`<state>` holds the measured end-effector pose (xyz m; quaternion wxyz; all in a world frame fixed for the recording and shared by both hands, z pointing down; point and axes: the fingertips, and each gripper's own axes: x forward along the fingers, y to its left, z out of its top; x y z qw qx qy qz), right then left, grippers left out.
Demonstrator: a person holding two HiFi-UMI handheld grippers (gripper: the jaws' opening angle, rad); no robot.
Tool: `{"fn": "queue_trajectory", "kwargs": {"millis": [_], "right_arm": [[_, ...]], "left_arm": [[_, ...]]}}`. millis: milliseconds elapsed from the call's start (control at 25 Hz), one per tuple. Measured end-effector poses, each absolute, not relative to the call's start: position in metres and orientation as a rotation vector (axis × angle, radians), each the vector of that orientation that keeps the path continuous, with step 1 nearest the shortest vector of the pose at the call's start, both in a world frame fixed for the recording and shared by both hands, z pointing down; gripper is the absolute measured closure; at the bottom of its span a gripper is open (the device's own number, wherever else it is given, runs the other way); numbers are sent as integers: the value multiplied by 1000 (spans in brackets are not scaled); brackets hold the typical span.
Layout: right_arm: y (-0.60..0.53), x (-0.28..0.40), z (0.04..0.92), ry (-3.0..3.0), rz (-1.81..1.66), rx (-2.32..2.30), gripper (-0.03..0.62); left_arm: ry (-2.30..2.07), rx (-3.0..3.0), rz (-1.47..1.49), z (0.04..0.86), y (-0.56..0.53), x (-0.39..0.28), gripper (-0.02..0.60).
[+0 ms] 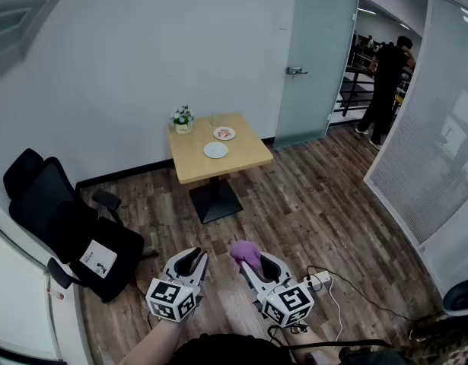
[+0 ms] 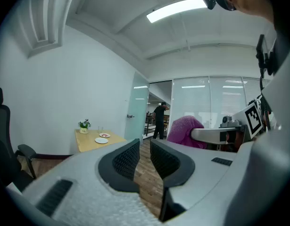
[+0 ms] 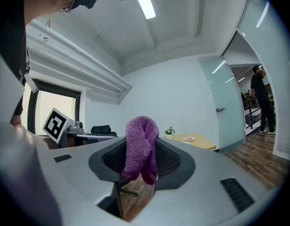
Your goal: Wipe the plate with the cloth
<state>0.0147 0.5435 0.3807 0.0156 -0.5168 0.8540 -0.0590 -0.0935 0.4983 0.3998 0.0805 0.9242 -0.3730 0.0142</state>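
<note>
A white plate (image 1: 215,150) lies on a small wooden table (image 1: 241,158) far ahead by the wall, with a second plate (image 1: 224,133) holding something red behind it. My right gripper (image 1: 253,262) is held low over the wood floor, shut on a purple cloth (image 1: 245,252) that bunches up above its jaws (image 3: 141,142). My left gripper (image 1: 189,263) is beside it, its jaws nearly together with nothing between them (image 2: 144,147). Both grippers are well short of the table. The white plate (image 2: 101,140) appears small in the left gripper view.
A flower pot (image 1: 183,119) and a glass (image 1: 214,120) stand at the table's back. A black office chair (image 1: 66,219) is at the left. A power strip with white cable (image 1: 321,280) lies on the floor right. A person (image 1: 386,90) stands beyond the glass door (image 1: 313,59).
</note>
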Motion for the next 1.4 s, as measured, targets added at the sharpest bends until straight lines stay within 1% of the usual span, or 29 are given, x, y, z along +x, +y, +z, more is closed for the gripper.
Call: {"fn": "queue_trajectory", "kwargs": {"millis": [360,600,1080,1400], "right_arm": [[540,26,384,2661,-207,-1591,445],[538,39,385,2619,-295,-1498,445],[552,98,393,2668,-273,-1494,445],[541,100,392,2721,-215,-1471,445]], "left_arm": [[-1121,2758,48,403,496,-82,511],[-1127,2749,42,405,491,-66,511],[-1138,2738,11,413,504,-3,511],[-1186,2723,2,416,492,3,511]]}}
